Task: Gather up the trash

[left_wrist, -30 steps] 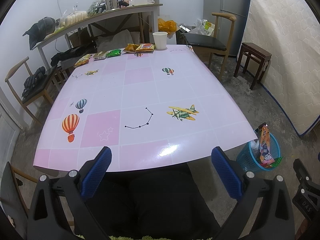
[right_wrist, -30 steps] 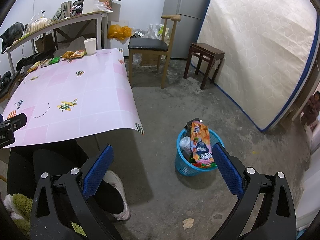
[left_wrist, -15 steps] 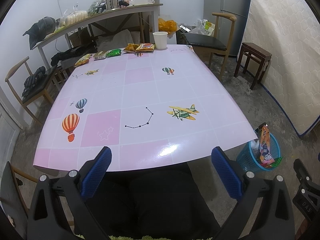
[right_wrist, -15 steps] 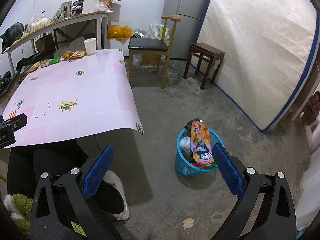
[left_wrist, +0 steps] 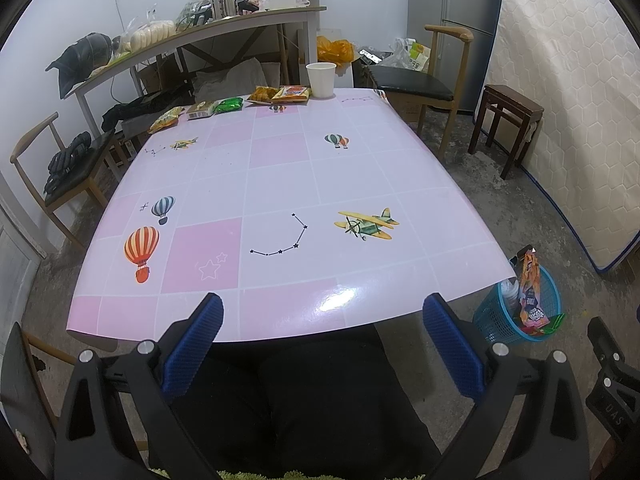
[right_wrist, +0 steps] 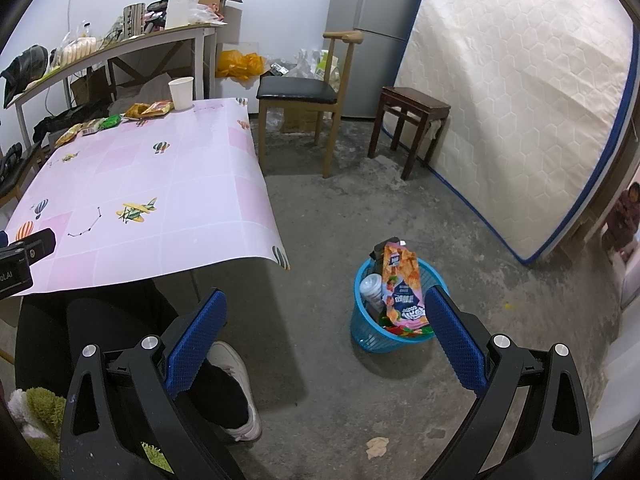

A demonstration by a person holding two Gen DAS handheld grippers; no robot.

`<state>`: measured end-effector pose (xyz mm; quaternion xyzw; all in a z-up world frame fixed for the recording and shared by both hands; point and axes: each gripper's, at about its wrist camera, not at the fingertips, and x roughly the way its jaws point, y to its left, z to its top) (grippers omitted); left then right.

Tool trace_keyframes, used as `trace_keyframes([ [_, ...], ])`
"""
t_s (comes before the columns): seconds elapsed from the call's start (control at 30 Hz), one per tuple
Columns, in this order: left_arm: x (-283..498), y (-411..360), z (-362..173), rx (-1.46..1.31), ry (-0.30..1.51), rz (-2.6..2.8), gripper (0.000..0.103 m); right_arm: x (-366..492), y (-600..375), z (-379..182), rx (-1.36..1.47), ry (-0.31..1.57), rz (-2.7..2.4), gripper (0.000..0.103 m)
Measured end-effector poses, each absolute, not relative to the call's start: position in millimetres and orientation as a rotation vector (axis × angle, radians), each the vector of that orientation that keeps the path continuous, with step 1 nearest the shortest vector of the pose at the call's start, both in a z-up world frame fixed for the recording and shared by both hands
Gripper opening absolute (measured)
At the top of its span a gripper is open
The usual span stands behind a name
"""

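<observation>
Left wrist: left hand-held gripper point(left_wrist: 322, 334) level, spread wide, near table point(left_wrist: 280, 168) edge.

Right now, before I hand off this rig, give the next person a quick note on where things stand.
Left claw: open, holding nothing, at the near edge of the table.
Right claw: open, holding nothing, over the floor near the blue basket.
Done: a tall snack bag and a cup are in the basket.
Left: the snack wrappers and the paper cup at the table's far edge.
</observation>
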<state>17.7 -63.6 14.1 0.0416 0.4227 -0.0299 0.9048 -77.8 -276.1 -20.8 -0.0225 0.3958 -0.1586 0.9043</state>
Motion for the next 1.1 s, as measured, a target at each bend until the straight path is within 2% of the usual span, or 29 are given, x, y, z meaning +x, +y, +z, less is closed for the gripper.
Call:
trace_keyframes([
  [1.1,17.7,-62.2,14.2,0.084,0.872,-0.062,0.098,-67.7,-267.6,-17.4,-0.042,0.811,-0.319,0.095],
])
